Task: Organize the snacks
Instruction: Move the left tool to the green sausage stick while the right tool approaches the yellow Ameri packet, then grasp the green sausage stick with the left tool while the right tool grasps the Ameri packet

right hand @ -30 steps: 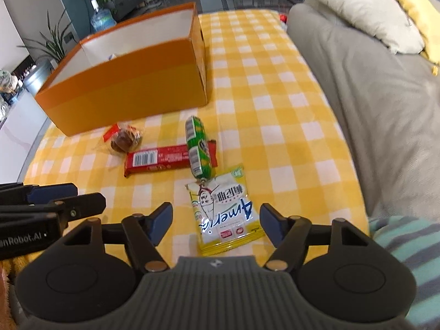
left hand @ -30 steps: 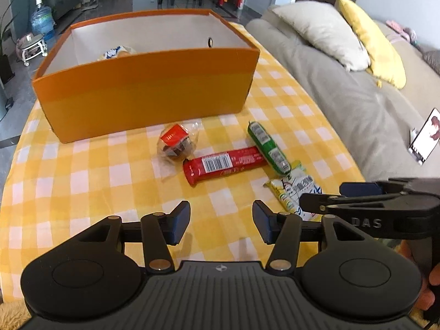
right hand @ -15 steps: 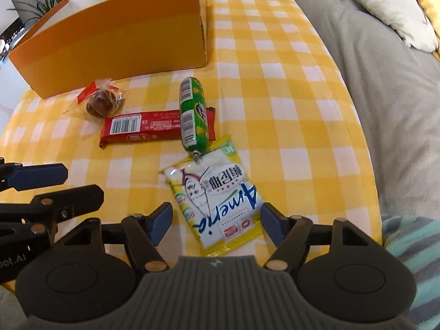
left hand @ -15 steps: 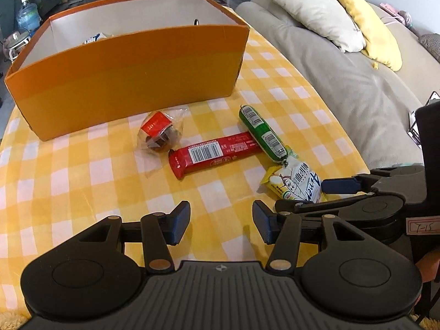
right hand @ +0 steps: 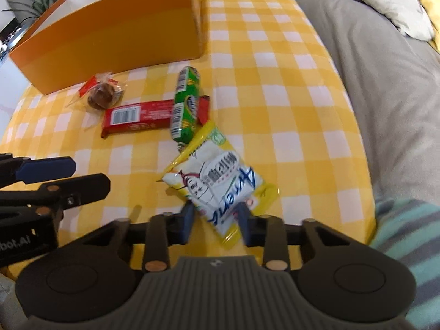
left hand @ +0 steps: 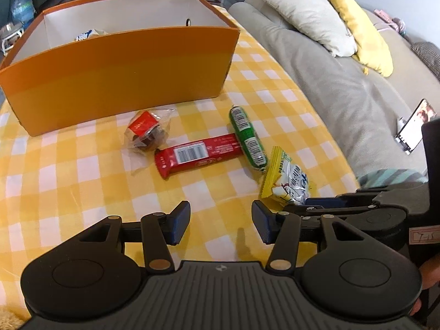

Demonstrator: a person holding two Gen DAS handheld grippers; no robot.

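A yellow-and-white snack pouch point(right hand: 217, 181) is pinched at its near end between the fingers of my right gripper point(right hand: 216, 218), with its far end tilted up off the cloth; it also shows in the left wrist view point(left hand: 286, 180). A green sausage stick point(left hand: 247, 137), a red bar point(left hand: 196, 155) and a clear-wrapped brown cake point(left hand: 145, 136) lie in front of the orange box point(left hand: 115, 74). My left gripper point(left hand: 221, 224) is open and empty above the cloth.
The table has a yellow checked cloth point(left hand: 68, 170). The box holds a white-and-blue packet point(left hand: 88, 34). A grey sofa point(left hand: 330, 82) with cushions runs along the right edge. A phone point(left hand: 412, 129) stands on the sofa.
My right gripper has closed its fingers on the pouch's near end and the pouch has tilted. My left gripper has stayed open and shifted only a little.
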